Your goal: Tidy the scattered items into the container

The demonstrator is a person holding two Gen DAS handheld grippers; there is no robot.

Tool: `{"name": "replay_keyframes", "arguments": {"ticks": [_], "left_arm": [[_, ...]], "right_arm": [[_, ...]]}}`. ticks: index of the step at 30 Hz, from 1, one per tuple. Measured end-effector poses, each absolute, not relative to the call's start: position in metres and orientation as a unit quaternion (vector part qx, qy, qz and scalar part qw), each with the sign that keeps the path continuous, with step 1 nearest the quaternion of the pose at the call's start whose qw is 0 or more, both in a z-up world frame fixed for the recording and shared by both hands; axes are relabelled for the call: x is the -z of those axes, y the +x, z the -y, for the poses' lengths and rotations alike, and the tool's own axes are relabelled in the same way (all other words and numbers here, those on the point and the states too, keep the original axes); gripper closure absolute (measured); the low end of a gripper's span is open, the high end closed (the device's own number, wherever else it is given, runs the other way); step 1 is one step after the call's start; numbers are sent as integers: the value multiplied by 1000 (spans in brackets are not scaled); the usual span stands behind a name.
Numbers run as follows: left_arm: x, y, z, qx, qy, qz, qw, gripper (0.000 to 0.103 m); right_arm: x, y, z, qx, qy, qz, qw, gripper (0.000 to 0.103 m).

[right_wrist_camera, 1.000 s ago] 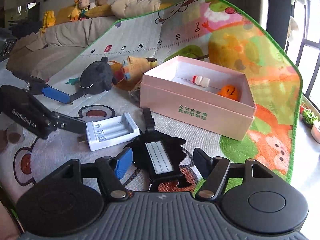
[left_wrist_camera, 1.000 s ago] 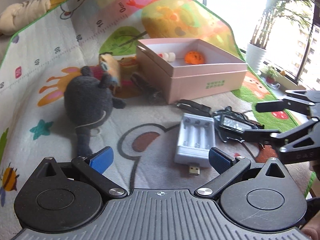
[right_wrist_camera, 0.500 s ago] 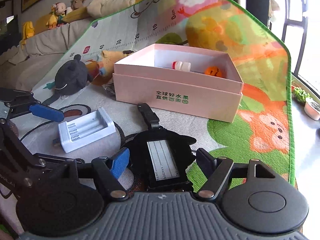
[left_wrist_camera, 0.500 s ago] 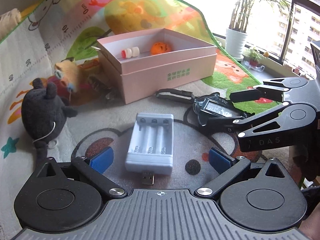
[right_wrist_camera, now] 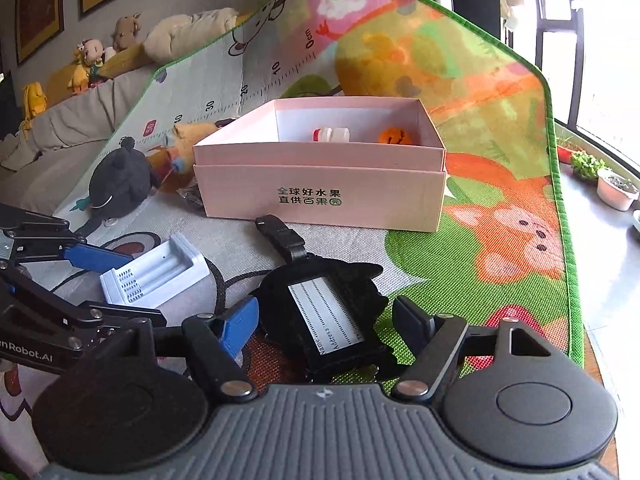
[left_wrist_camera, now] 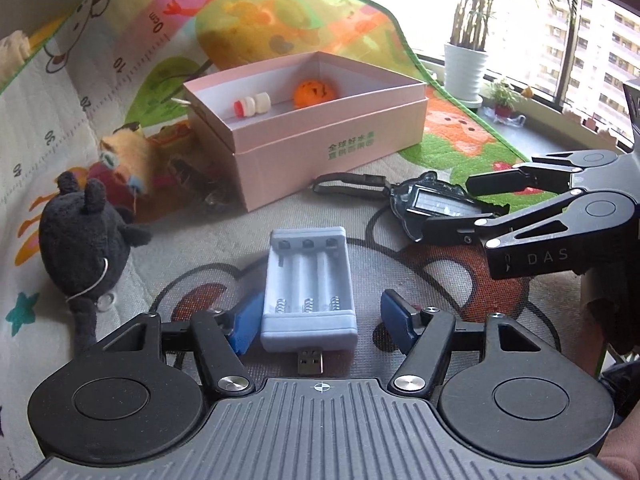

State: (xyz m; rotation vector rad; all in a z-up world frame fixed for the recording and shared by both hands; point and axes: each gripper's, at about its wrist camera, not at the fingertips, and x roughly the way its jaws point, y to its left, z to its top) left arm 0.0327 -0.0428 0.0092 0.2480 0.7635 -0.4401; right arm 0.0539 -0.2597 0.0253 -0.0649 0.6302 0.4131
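Play mat (left_wrist_camera: pixel 460 152) with pink box (left_wrist_camera: pixel 332 148): double pickup in hand.
Your left fingers (left_wrist_camera: pixel 248 320) have been closing on the charger (left_wrist_camera: pixel 308 288), right pad short; your right fingers (right_wrist_camera: pixel 240 326) stand apart around the tag (right_wrist_camera: pixel 328 320) — clamp, lift.

**Colours across my two gripper views**

I see a pale pink box (right_wrist_camera: pixel 320 196) with green printed characters, white inside. In it sit an orange ball (left_wrist_camera: pixel 313 94) with dark markings and a white bottle with a red cap (left_wrist_camera: pixel 251 104). The battery charger (left_wrist_camera: pixel 309 292) is pale blue-white. The luggage tag (right_wrist_camera: pixel 324 320) is black with a white lined card. The plush toy (left_wrist_camera: pixel 80 240) is charcoal grey. The play mat (right_wrist_camera: pixel 480 280) shows green, orange, pink and yellow cartoons.
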Motion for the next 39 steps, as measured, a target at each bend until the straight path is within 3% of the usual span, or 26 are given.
{"name": "replay_keyframes", "arguments": {"ticks": [5,11,19,26,30,39], "left_arm": [[-11,38,28,189,148,-372,897,16],[-13,49,9,144,169,-369,903,11],[-14,59,-10,87,168,-371,909,8],[-17,61,-4,166,63,-397,900,6],[-12,63,18,164,96,-389,901,5],[-6,70,36,179,120,-382,899,3]], "right_arm": [[-25,53,260,-201,-33,-307,929,28],[-26,53,260,-200,-32,-309,929,24],[-25,53,260,-201,-31,-309,929,23],[-25,51,260,-197,-31,-308,930,27],[-24,44,262,-198,-39,-301,932,37],[-28,29,273,-190,-33,-304,933,39]]}}
